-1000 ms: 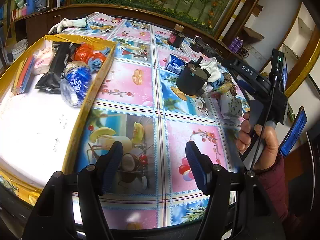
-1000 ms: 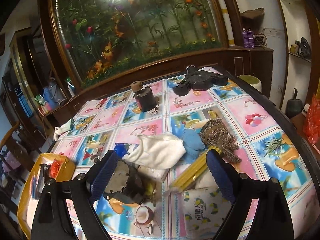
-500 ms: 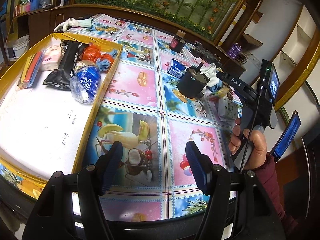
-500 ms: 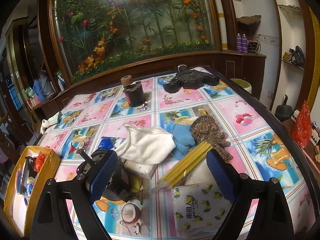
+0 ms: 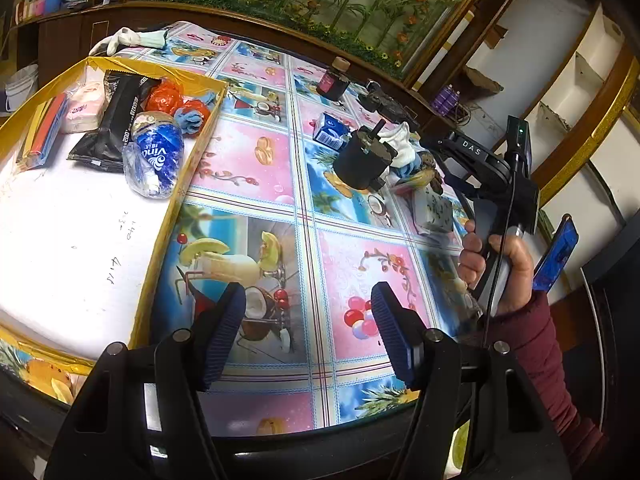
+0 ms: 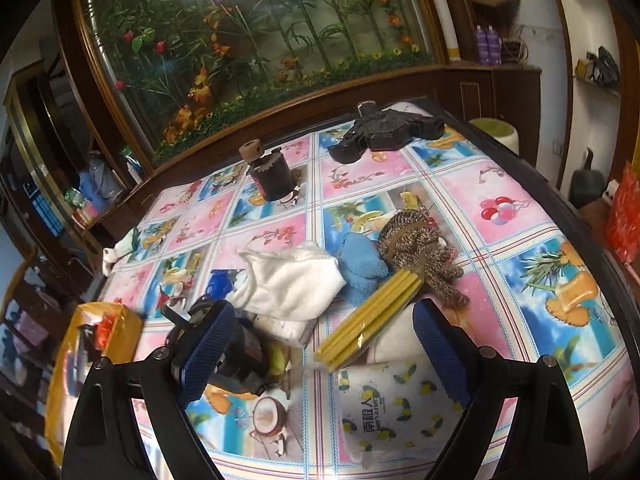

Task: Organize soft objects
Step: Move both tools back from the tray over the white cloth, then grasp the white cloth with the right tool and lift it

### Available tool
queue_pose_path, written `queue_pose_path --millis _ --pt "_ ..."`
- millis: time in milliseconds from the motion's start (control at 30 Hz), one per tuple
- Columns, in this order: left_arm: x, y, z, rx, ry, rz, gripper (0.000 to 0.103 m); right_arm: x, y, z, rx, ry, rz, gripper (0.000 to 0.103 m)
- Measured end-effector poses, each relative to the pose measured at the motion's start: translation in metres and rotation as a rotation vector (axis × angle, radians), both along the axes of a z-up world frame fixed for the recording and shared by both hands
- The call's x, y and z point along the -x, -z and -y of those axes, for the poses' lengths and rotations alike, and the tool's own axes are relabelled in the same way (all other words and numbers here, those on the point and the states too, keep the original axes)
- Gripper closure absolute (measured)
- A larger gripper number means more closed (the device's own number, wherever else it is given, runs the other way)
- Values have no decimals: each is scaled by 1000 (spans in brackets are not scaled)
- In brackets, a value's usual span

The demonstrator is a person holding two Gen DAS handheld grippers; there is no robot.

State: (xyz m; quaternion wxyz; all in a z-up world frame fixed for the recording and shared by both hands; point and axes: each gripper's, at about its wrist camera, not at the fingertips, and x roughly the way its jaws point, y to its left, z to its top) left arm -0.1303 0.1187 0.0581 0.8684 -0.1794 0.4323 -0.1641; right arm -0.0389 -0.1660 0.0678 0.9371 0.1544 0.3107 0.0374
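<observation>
A pile of soft things lies in the right wrist view: a white cloth (image 6: 292, 280), a blue cloth (image 6: 362, 260), a brown knitted glove (image 6: 424, 252), a yellow stick bundle (image 6: 368, 320) and a lemon-print tissue pack (image 6: 396, 412). My right gripper (image 6: 320, 354) is open and empty just above the stick bundle and tissue pack. My left gripper (image 5: 308, 328) is open and empty over the tablecloth near the front edge, right of the yellow tray (image 5: 192, 168). The pile also shows in the left wrist view (image 5: 404, 148).
The tray holds a blue-label crushed bottle (image 5: 154, 160), a black packet (image 5: 112, 120), orange wrappers (image 5: 168, 96) and a pink pack (image 5: 86, 108). A black cylinder (image 6: 236, 356) stands left of the pile. A dark jar (image 6: 270, 174) and a black tool (image 6: 384, 132) sit at the back.
The right gripper has moved forward and down toward the pile. The left gripper has drawn back a little from the table, with its jaws still open.
</observation>
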Motion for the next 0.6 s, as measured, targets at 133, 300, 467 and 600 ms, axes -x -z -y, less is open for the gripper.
queue_pose_path --millis 133,300,467,600 --pt "-1 4 -10 30 -12 -3 39 -25 -10 5 7 2 -55 13" --pt "-3 8 -20 48 -29 -18 39 -70 -21 -10 8 -52 -153 22" --pt "-6 9 -23 55 -29 -18 39 -111 -16 -41 223 -58 -327 26" --pt "-7 11 -25 62 -31 -20 39 -113 -21 -50 268 -89 -342 89"
